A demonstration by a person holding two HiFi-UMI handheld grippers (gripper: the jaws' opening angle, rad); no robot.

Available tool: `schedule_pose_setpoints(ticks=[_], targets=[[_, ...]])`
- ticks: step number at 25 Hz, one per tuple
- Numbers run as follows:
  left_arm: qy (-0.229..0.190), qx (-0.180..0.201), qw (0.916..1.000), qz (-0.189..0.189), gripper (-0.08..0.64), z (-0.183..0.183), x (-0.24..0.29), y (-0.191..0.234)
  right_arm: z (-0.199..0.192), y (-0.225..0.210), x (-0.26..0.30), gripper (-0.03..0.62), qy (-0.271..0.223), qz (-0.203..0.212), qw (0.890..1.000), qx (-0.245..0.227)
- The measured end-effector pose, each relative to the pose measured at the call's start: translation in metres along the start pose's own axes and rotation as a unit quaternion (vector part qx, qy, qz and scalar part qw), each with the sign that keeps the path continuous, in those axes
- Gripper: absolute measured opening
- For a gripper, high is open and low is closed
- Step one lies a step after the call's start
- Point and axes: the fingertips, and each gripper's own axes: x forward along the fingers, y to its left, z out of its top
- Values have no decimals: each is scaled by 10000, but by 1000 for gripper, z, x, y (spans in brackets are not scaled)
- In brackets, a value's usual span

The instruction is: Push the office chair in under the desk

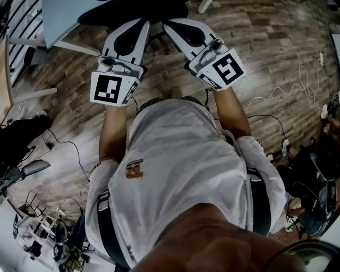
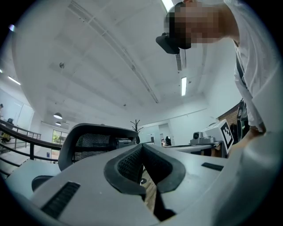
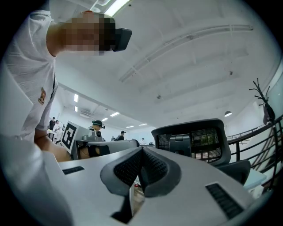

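Left tool (image 1: 139, 25), right tool (image 1: 172, 25) closed near chair (image 1: 127, 11)

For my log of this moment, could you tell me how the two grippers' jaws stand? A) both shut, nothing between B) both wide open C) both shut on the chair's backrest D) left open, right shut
A: the left gripper and right gripper each show jaws meeting at the tips, the office chair beyond them.
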Motion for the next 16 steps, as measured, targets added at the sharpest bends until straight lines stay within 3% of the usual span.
schedule_pose_setpoints(ticks=[16], targets=[[-1,48,9999,-112,18,-2,-3,5,-2,-1,6,34,-5,-5,10000,3]])
